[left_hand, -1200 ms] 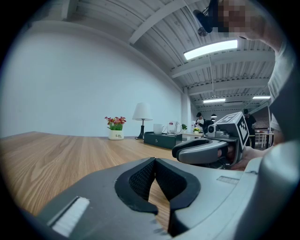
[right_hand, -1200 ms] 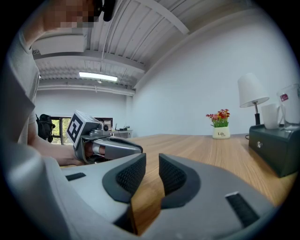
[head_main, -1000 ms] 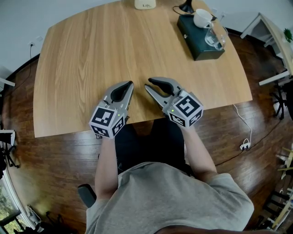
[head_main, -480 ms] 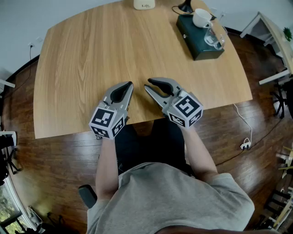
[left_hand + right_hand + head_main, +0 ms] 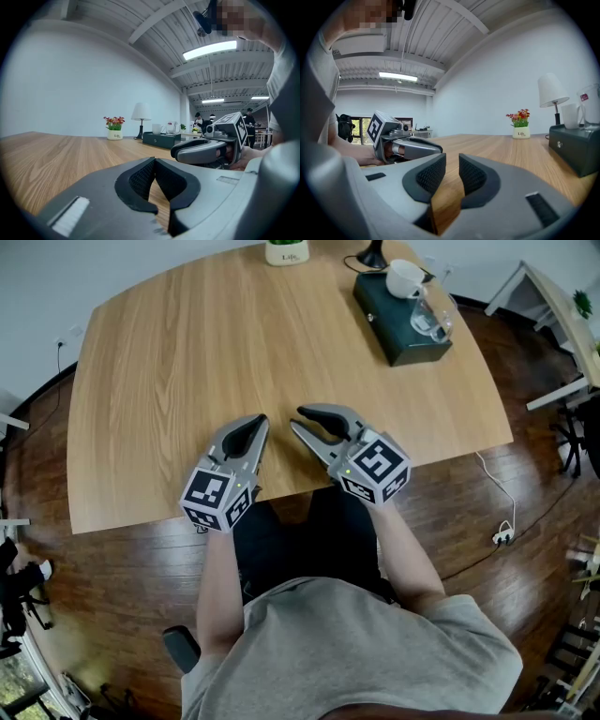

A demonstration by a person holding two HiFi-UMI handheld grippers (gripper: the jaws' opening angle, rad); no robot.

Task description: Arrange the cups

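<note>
A white cup (image 5: 405, 279) and a clear glass cup (image 5: 433, 317) stand on a dark green box (image 5: 398, 329) at the table's far right. They show small in the left gripper view as the white cup (image 5: 156, 128) and the glass cup (image 5: 171, 127). In the right gripper view, at the right edge, are the white cup (image 5: 570, 116) and the glass cup (image 5: 590, 108). Both grippers rest side by side at the near table edge, far from the cups. My left gripper (image 5: 259, 418) (image 5: 153, 160) is shut and empty. My right gripper (image 5: 297, 418) (image 5: 452, 161) stands slightly open, with only bare wood in the gap.
A small flower pot (image 5: 286, 251) and a lamp base (image 5: 373, 254) stand at the far edge of the wooden table (image 5: 187, 352). White furniture (image 5: 562, 315) stands to the right of the table, and a cable (image 5: 502, 521) lies on the floor.
Only the head camera has shifted a little. Both grippers lie where they were, with their jaws unchanged.
</note>
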